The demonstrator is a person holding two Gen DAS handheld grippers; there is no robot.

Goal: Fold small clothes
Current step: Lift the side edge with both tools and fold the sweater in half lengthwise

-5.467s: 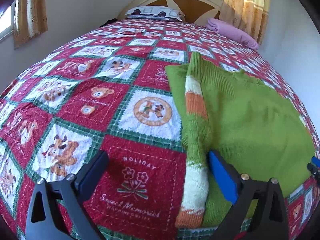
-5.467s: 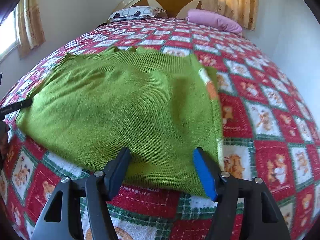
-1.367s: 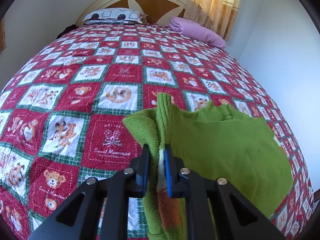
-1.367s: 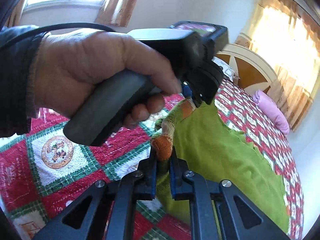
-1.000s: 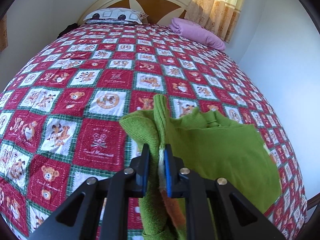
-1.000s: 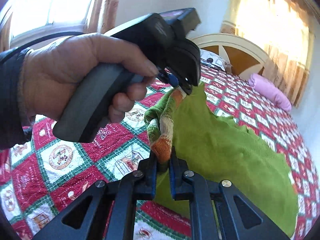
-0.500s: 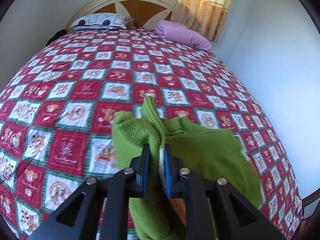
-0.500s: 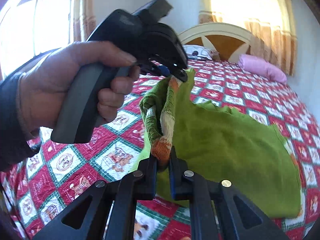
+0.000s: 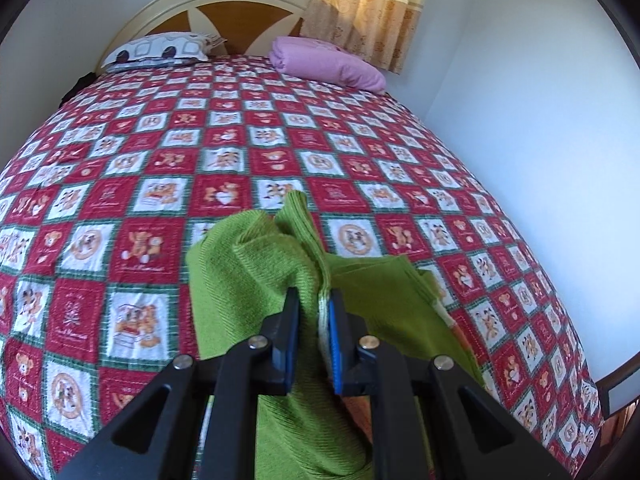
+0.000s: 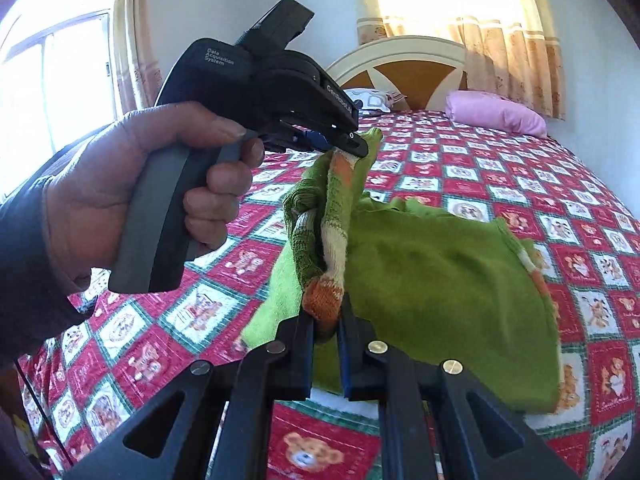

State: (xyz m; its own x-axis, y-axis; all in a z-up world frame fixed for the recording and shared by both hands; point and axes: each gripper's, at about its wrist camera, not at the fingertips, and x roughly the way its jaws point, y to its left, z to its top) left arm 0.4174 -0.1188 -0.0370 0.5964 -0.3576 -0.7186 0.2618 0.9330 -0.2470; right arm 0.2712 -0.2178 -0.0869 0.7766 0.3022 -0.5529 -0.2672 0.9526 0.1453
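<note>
A small green knitted sweater (image 9: 256, 264) (image 10: 436, 276) with orange and white striped sleeves lies partly lifted over a red patchwork bedspread (image 9: 168, 152). My left gripper (image 9: 314, 300) is shut on the sweater's edge by the shoulder, and the cloth bunches up ahead of its tips. The right wrist view shows that same left gripper (image 10: 352, 146) in a person's hand (image 10: 160, 184), pinching the upper end of the striped sleeve (image 10: 336, 208). My right gripper (image 10: 326, 314) is shut on the sleeve's orange cuff. The sweater's body drapes to the right.
A patterned pillow (image 9: 160, 50) and a folded pink blanket (image 9: 328, 64) rest by the wooden headboard (image 9: 236, 20). A white wall (image 9: 532, 120) runs close along the bed's right side. A window with curtains (image 10: 60, 76) is at the left.
Both grippers have carried the held side of the sweater rightwards across the bed, so it folds over its body. The right gripper has rolled. Neither grip has changed.
</note>
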